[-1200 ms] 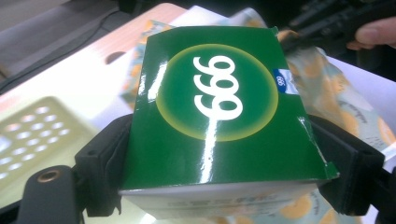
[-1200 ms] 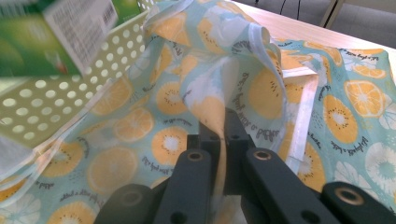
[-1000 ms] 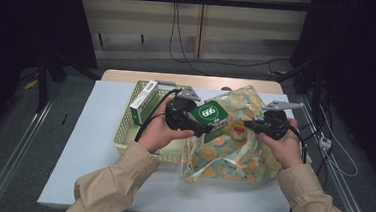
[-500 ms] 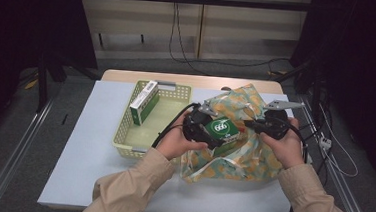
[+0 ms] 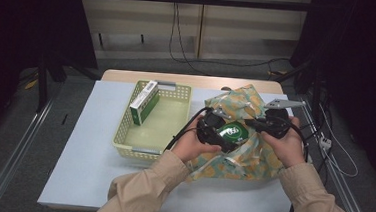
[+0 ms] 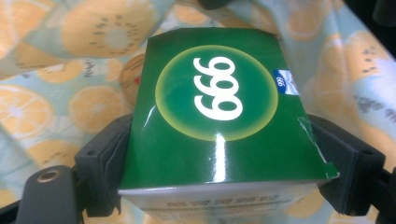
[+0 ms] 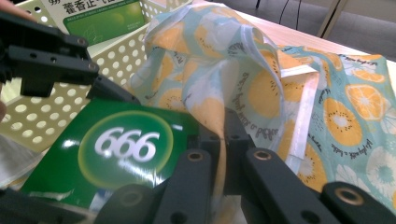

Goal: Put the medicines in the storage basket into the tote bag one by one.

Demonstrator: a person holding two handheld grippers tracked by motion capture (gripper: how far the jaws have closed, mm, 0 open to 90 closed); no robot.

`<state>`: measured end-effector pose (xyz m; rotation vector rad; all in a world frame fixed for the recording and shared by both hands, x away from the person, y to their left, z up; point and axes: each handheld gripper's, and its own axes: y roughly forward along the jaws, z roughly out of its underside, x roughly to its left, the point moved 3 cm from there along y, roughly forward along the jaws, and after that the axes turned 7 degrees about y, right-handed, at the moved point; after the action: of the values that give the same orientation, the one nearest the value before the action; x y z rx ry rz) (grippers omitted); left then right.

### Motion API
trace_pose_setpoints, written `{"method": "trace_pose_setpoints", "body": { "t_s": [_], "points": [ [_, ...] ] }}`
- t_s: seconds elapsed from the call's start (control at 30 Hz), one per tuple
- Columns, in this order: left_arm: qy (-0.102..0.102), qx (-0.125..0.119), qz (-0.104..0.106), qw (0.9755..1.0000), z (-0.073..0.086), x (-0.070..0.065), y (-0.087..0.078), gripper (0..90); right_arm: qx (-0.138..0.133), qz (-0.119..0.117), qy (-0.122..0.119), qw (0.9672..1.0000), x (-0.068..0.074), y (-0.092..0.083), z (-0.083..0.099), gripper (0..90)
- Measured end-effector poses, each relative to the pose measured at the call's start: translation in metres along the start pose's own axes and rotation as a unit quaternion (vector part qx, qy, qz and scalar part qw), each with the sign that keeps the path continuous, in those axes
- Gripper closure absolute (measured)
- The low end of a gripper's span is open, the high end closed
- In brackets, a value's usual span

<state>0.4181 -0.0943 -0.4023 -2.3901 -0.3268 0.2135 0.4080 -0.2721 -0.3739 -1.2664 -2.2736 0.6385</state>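
1. Since the earlier frames, the left gripper [image 5: 222, 133] is carrying the green "666" box [image 5: 233, 133] away from over the yellow perforated basket [image 5: 124, 131] and rightward and down to the mouth of the orange-print bag [image 5: 252, 158]; the right gripper [image 5: 262, 125] is keeping its place at the bag.
2. Left jaws are clamping the green box [image 6: 219, 112] by its two long sides, the printed face up. The box is sitting over the bag fabric, just at the opening.
3. Right jaws are closed, pinching a fold of the bag's rim [image 7: 219, 116] and lifting it.
4. Step in hand, as I judge it: sliding the box into the bag. To do it well: keeping the rim raised and taut with the right gripper, leading the box in by its far short edge, low and level, and releasing only once it is inside the fabric.
5. A second green-and-white box [image 5: 143, 102] is leaning in the basket's far-left corner.
6. The counter [image 5: 86, 169] is pale blue-grey with a wooden far edge; the room beyond is dim, with cables trailing on the floor.
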Motion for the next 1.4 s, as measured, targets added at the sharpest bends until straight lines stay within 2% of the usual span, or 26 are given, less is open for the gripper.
{"method": "trace_pose_setpoints", "body": {
  "t_s": [0.03, 0.07, 0.13, 0.2, 0.27, 0.33, 0.43, 0.57, 0.6, 0.63, 0.67, 0.7, 0.8, 0.87, 0.93, 1.07, 1.17, 1.23, 1.33, 1.4],
  "points": [
    [-0.007, -0.002, -0.002, 1.0, -0.001, -0.002, 0.002, 16.1, 0.001, 0.001, 0.001, 1.0, 0.0, -0.001, 0.0, 90.0],
    [-0.006, -0.001, -0.003, 1.0, -0.002, -0.003, 0.004, 16.1, 0.0, 0.0, 0.0, 1.0, 0.0, -0.001, 0.0, 90.0],
    [-0.017, -0.013, -0.002, 0.9998, -0.003, -0.005, 0.009, 16.0, -0.002, -0.001, 0.0, 1.0, 0.0, -0.002, 0.0, 90.0],
    [-0.031, -0.012, -0.003, 0.9994, -0.004, -0.006, 0.017, 16.0, -0.002, 0.001, 0.0, 1.0, 0.001, -0.003, -0.001, 90.0],
    [-0.027, 0.001, -0.013, 0.9996, -0.003, -0.005, 0.025, 16.0, -0.005, 0.001, 0.0, 1.0, 0.001, -0.005, -0.001, 90.0],
    [-0.032, 0.004, -0.012, 0.9994, -0.001, -0.003, 0.033, 16.0, -0.006, -0.001, 0.0, 1.0, 0.001, -0.007, -0.002, 90.0],
    [-0.037, 0.0, -0.022, 0.9991, -0.002, 0.001, 0.04, 15.9, -0.008, -0.001, -0.002, 1.0, 0.001, -0.009, -0.003, 90.0],
    [-0.04, -0.006, -0.047, 0.9981, -0.005, 0.009, 0.046, 15.9, -0.008, -0.003, -0.001, 1.0, 0.0, -0.01, -0.004, 90.0],
    [-0.041, -0.002, -0.066, 0.9969, -0.006, 0.012, 0.048, 15.9, -0.009, -0.003, -0.001, 1.0, 0.0, -0.01, -0.004, 90.0],
    [-0.046, -0.006, -0.063, 0.997, -0.007, 0.015, 0.049, 15.8, -0.009, -0.002, 0.0, 1.0, 0.0, -0.01, -0.004, 90.0],
    [-0.04, -0.003, -0.075, 0.9964, -0.009, 0.018, 0.051, 15.8, -0.009, -0.002, 0.0, 1.0, 0.0, -0.01, -0.004, 90.0],
    [-0.039, 0.001, -0.076, 0.9963, -0.011, 0.02, 0.052, 15.8, -0.009, -0.002, 0.0, 1.0, 0.0, -0.01, -0.004, 90.0],
    [-0.04, -0.004, -0.097, 0.9945, -0.015, 0.028, 0.057, 15.5, -0.008, -0.003, 0.001, 1.0, -0.001, -0.009, -0.004, 90.0],
    [-0.055, -0.01, -0.103, 0.9931, -0.016, 0.032, 0.059, 14.9, -0.007, -0.002, 0.0, 1.0, -0.001, -0.008, -0.003, 90.0],
    [-0.06, -0.015, -0.102, 0.9929, -0.016, 0.033, 0.059, 13.9, -0.005, -0.002, 0.001, 1.0, -0.001, -0.007, -0.003, 90.0],
    [-0.049, -0.008, -0.094, 0.9944, -0.016, 0.028, 0.055, 10.9, -0.004, -0.003, 0.0, 1.0, -0.001, -0.007, -0.002, 90.0],
    [-0.045, -0.014, -0.091, 0.9948, -0.019, 0.025, 0.046, 9.2, -0.003, -0.002, 0.001, 1.0, -0.001, -0.006, 0.0, 90.0],
    [-0.041, -0.003, -0.087, 0.9953, -0.02, 0.024, 0.04, 8.9, -0.003, -0.003, 0.003, 1.0, -0.002, -0.006, 0.001, 90.0],
    [-0.041, -0.007, -0.082, 0.9957, -0.019, 0.022, 0.032, 9.7, -0.002, -0.001, 0.004, 1.0, -0.002, -0.005, 0.003, 90.0],
    [-0.034, -0.008, -0.083, 0.9959, -0.018, 0.021, 0.023, 10.0, -0.003, -0.002, 0.005, 1.0, -0.003, -0.005, 0.005, 90.0]
  ]
}}
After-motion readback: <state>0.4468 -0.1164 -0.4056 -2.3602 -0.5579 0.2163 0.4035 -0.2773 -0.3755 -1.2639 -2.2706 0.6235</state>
